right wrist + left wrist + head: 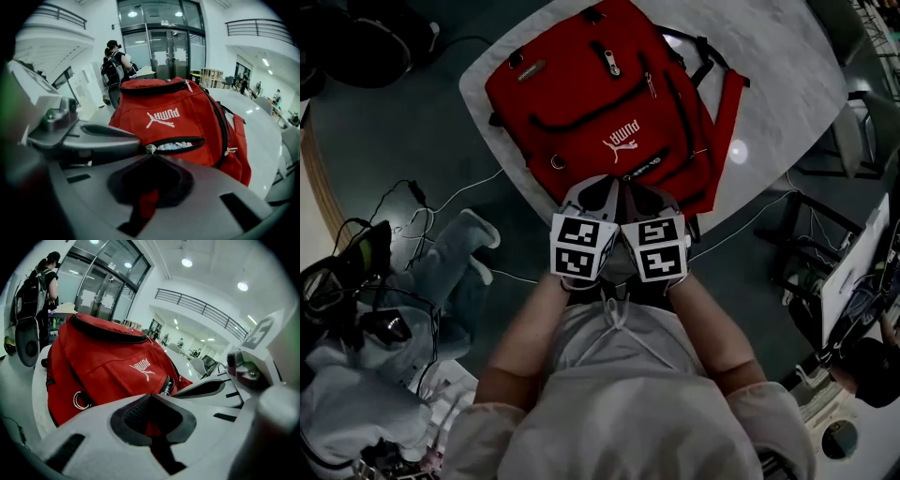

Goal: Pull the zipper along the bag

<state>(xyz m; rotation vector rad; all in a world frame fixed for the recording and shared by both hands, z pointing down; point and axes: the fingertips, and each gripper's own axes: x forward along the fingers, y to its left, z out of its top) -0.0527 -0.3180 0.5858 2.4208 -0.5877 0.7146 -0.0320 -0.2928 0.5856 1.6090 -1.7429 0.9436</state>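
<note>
**Both grippers clamped on the backpack's near edge**

The red backpack [600, 94] is seen lying on the white table [787, 75], upper centre of the head view. At its lower edge the left gripper [600, 187] and right gripper [645, 195] are held side by side, each pressed shut on red fabric. The pocket zipper [180, 144] is partly open, with its slider [150, 149] beside the left gripper's tip.

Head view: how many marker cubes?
2. Left cube on the left gripper, right cube on the right gripper, side by side by the red backpack. None looks hidden.
</note>
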